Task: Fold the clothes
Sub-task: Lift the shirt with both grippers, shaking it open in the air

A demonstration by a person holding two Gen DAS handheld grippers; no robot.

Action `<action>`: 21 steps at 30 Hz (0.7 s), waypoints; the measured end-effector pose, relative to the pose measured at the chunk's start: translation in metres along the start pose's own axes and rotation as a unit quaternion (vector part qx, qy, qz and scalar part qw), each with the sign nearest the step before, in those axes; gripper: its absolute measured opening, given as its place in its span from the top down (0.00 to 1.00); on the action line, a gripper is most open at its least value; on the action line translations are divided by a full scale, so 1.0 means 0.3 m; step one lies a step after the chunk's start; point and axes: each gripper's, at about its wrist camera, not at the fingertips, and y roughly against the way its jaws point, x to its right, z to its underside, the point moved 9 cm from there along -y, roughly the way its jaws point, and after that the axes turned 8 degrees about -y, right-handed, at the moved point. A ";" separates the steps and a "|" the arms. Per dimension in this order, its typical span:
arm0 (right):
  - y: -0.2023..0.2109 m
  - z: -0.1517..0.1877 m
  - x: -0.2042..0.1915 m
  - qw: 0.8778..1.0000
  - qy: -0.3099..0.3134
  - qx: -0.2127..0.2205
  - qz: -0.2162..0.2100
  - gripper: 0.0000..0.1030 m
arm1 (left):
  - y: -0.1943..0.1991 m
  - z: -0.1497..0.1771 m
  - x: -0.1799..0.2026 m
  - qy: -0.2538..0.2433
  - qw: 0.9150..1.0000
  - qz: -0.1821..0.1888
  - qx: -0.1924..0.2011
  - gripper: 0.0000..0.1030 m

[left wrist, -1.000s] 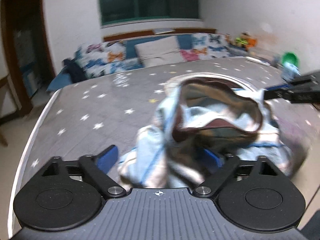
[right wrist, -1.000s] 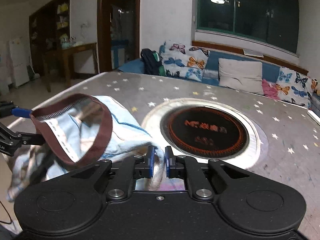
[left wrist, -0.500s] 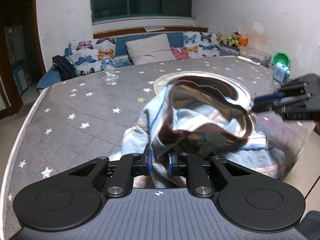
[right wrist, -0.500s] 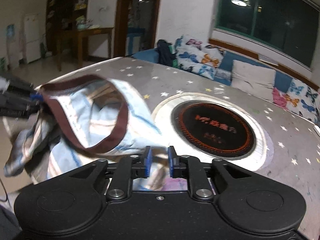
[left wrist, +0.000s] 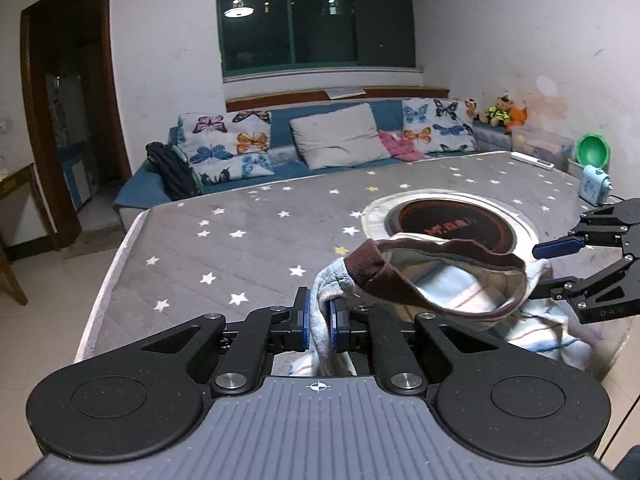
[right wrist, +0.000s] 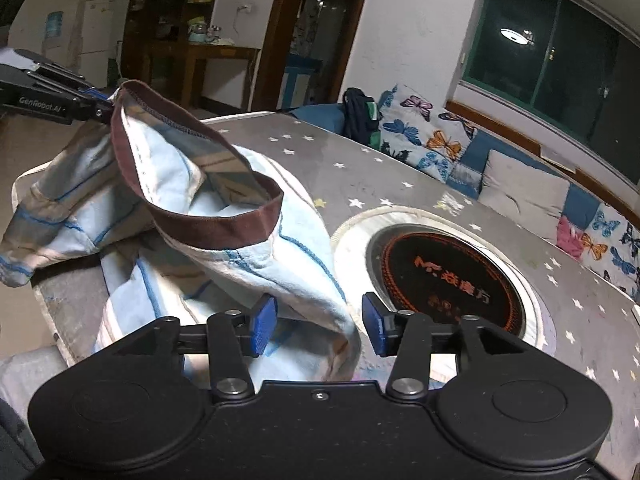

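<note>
Left tongs (left wrist: pixel 319 316) have just clamped the striped shorts (right wrist: pixel 192 208) near their waistband while the right tongs (right wrist: pixel 318 326) are opening off them, handing over for the fold.

Both views are fisheyes looking forward and somewhat down along their own 2 fingers, low and close over the star-patterned table (left wrist: pixel 224 248). The left wrist view faces the butterfly-cushioned sofa (left wrist: pixel 320 148) and window; the right wrist view faces the same sofa (right wrist: pixel 500 176) more obliquely, taking in the doorway. Both share the striped garment (left wrist: pixel 460 292) (right wrist: pixel 224 232), the round cooktop (left wrist: pixel 452 220) (right wrist: pixel 444 276), and each other's gripper.
</note>
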 end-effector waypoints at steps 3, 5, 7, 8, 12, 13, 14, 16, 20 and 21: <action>-0.011 0.000 -0.031 1.000 0.013 0.000 -0.016 0.57 | -0.009 0.022 0.000 0.003 1.000 0.002 -0.010 0.91; -0.012 0.001 -0.037 1.000 0.012 -0.001 -0.023 0.74 | -0.010 0.042 0.008 0.005 1.000 0.004 -0.016 0.90; -0.010 -0.006 -0.033 1.000 0.006 0.000 -0.028 0.79 | -0.003 0.054 0.010 0.005 1.000 0.006 -0.017 0.90; -0.008 -0.011 -0.026 1.000 0.001 0.002 -0.028 0.83 | 0.004 0.059 0.012 0.007 1.000 0.009 -0.016 0.88; -0.003 -0.036 0.006 0.999 -0.024 0.013 -0.022 0.85 | 0.036 0.079 0.026 0.017 1.000 0.020 -0.014 0.64; -0.001 -0.044 0.020 0.999 -0.033 0.015 -0.020 0.85 | 0.050 0.086 0.036 0.018 0.999 0.022 -0.014 0.58; -0.002 -0.045 0.022 0.999 -0.035 0.016 -0.019 0.85 | 0.056 0.091 0.044 0.018 0.999 0.025 -0.014 0.48; 0.000 -0.047 0.033 0.999 -0.037 0.018 -0.015 0.85 | 0.070 0.103 0.070 0.016 0.999 0.032 -0.014 0.38; -0.001 -0.045 0.028 0.999 -0.032 0.017 -0.014 0.85 | 0.079 0.129 0.125 -0.002 0.999 0.038 -0.021 0.31; -0.002 -0.044 0.025 0.999 -0.030 0.017 -0.014 0.84 | 0.074 0.138 0.141 -0.006 0.999 0.039 -0.025 0.31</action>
